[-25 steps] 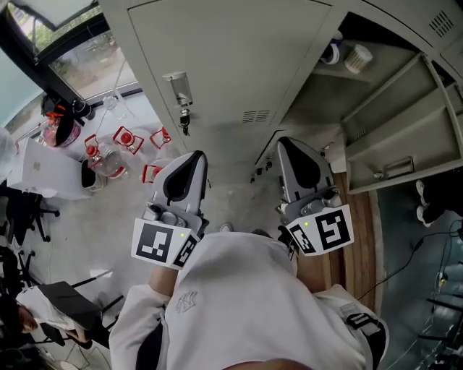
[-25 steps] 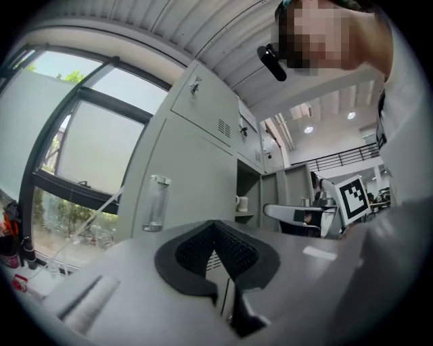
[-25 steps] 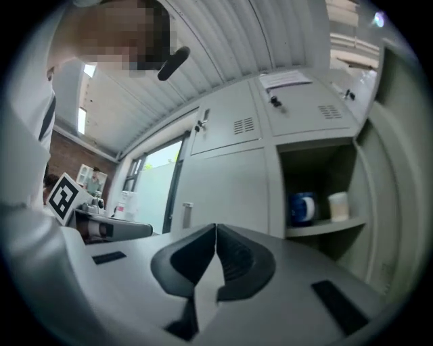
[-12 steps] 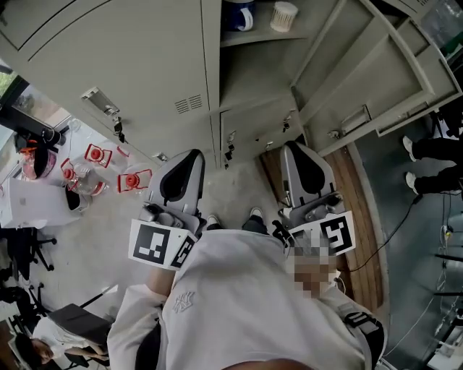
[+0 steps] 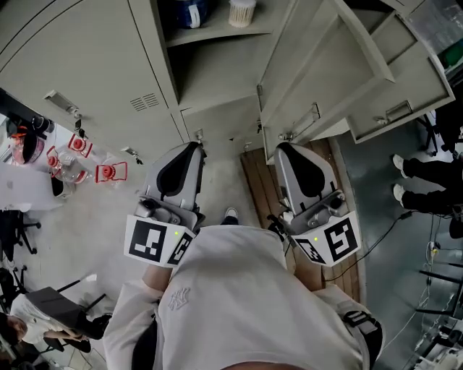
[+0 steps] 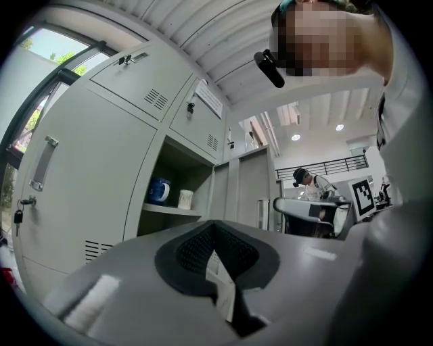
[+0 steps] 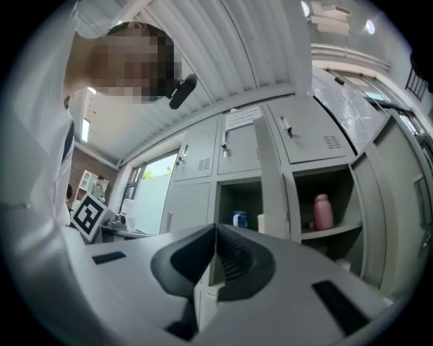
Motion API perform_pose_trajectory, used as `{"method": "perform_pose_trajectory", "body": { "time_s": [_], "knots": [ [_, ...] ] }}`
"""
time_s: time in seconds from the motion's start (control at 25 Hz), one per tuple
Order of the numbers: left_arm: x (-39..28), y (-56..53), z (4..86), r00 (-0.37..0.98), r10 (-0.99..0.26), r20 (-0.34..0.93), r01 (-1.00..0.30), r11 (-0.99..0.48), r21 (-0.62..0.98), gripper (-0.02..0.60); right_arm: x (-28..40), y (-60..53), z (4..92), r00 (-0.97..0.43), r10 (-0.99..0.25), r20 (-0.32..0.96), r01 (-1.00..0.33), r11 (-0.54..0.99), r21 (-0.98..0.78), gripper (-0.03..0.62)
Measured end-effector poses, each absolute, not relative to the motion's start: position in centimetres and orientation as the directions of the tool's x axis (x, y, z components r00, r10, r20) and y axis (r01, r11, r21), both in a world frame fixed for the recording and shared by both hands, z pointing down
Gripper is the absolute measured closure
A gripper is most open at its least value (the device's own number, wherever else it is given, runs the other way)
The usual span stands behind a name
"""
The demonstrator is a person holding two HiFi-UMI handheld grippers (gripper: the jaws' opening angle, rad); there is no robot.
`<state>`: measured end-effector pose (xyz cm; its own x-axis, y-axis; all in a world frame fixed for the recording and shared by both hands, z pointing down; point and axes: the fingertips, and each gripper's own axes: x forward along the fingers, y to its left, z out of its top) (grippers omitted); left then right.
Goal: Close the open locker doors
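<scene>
**Two locker doors stand open, both grippers closed on nothing**

The person in the white sweatshirt (image 5: 239, 303) faces a bank of grey lockers (image 5: 79, 65), holding a gripper out in each hand. The left gripper (image 5: 193, 147) has its jaws pressed together at the tips, with nothing caught between them. Its own view shows only the dark padded hollow behind the point where they meet. The right gripper (image 5: 283, 147) is the same, its tips closed on each other and empty.

The open doors are on the right side of the bank. The nearer door (image 5: 318, 69) stands out from the locker front with its ribbed inner face showing and its handle (image 5: 309, 121) near the lower edge. The farther door (image 5: 409, 76) hangs open just beyond it to the right. The right gripper points towards the bottom edge of the nearer door. It looks close from above, but in the right gripper view the lockers stand clear of the jaws, so it is not touching. The left gripper points at the closed lower locker beneath the open compartment (image 5: 217, 50) and is apart from it.

A blue mug (image 5: 189, 10) and a white cup (image 5: 241, 11) sit side by side on that compartment's shelf. The right gripper view shows the next compartment to the right open as well, with a pink bottle (image 7: 321, 211) upright on its shelf.

On the floor, wooden boards (image 5: 264, 191) lie below the right gripper. A few clear jars with red caps (image 5: 87, 159) sit off to the left, and someone else's feet (image 5: 401, 177) show at the right edge
</scene>
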<state>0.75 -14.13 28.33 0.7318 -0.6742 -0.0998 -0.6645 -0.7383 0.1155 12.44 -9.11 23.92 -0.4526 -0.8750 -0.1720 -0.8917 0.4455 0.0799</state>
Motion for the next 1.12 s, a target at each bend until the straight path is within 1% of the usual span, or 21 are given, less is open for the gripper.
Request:
{"method": "perform_pose_trajectory", "body": {
  "time_s": [0.28, 0.44, 0.6, 0.76, 0.92, 1.12],
  "knots": [
    [5.4, -12.3, 28.4, 0.712, -0.695, -0.097, -0.688, -0.719, 0.098, 0.574, 17.4, -7.4, 23.8, -0.522, -0.832, -0.187, -0.853, 0.514, 0.095, 0.581],
    [6.6, -12.3, 28.8, 0.708, -0.7, -0.093, -0.695, -0.714, 0.081, 0.574, 20.2, -8.1, 24.7, -0.508, -0.839, -0.192, -0.861, 0.502, 0.085, 0.581],
    [6.7, -12.2, 28.2, 0.69, -0.717, -0.094, -0.715, -0.696, 0.065, 0.574, 22.2, -9.8, 25.9, -0.492, -0.856, -0.156, -0.87, 0.483, 0.095, 0.582],
    [6.7, -12.5, 27.9, 0.676, -0.731, -0.092, -0.73, -0.682, 0.049, 0.574, 22.3, -11.3, 26.8, -0.524, -0.84, -0.137, -0.851, 0.516, 0.096, 0.58],
    [6.4, -12.8, 28.2, 0.657, -0.75, -0.084, -0.749, -0.661, 0.044, 0.574, 21.8, -12.2, 27.3, -0.568, -0.812, -0.133, -0.822, 0.568, 0.047, 0.579],
    [5.6, -12.8, 27.4, 0.651, -0.752, -0.101, -0.753, -0.657, 0.033, 0.574, 21.2, -12.3, 27.2, -0.573, -0.809, -0.127, -0.818, 0.574, 0.039, 0.579]
  ]
}}
